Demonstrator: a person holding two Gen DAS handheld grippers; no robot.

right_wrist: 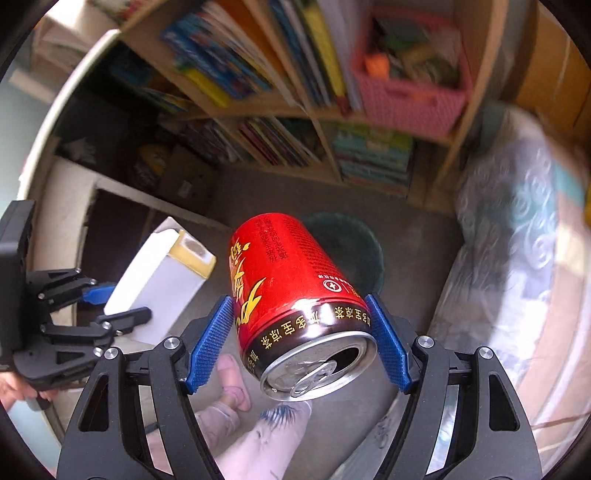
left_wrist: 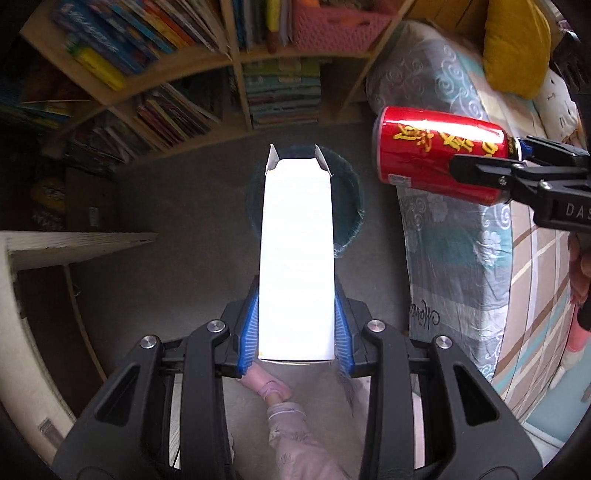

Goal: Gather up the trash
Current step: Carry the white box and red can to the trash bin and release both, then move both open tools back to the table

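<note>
Left hand-held gripper [left_wrist: 295, 332] clamped on white carton [left_wrist: 295, 258], pointing down over dark bin [left_wrist: 351, 206] on grey floor [left_wrist: 184, 221]. Right hand-held gripper [right_wrist: 301, 336] clasps red can [right_wrist: 291, 291], opened top toward camera, bin [right_wrist: 354, 243] just beyond. Wooden bookshelf [left_wrist: 236, 62] behind, pink basket [left_wrist: 336, 29] on it. Patterned bed [left_wrist: 461, 240] on right, yellow pillow [left_wrist: 517, 48] on top.
</note>
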